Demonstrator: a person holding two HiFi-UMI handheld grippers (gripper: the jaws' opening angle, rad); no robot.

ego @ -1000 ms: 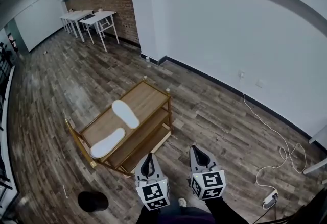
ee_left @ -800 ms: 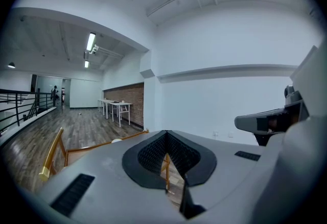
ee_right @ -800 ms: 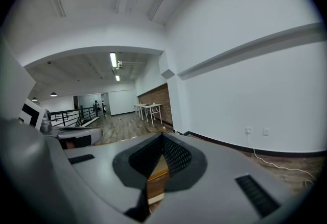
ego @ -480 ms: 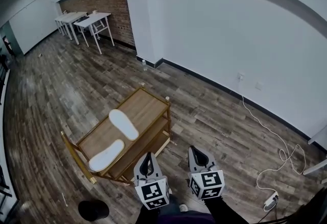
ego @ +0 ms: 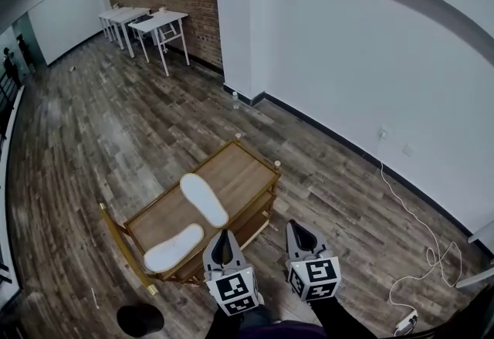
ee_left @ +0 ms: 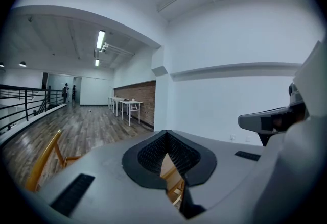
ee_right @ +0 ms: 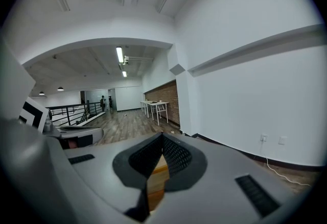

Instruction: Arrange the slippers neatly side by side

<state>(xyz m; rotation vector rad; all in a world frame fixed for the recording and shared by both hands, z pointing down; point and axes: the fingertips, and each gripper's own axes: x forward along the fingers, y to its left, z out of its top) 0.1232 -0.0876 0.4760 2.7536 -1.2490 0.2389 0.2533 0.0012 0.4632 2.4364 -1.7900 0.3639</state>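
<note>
Your left gripper and right gripper both have their jaws pressed together on nothing, while the near slipper and far slipper lie splayed on the rack, ahead-left, nearer your left gripper.

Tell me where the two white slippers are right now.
On top of the wooden rack, left of centre in the head view: the far slipper lies mid-shelf, the near slipper at its left end, just left of the left gripper.

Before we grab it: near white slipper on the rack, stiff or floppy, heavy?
Likely light: the near slipper looks thin and flat. Probably flexes if pinched at one end. May slide on the smooth wooden rack top.
</note>
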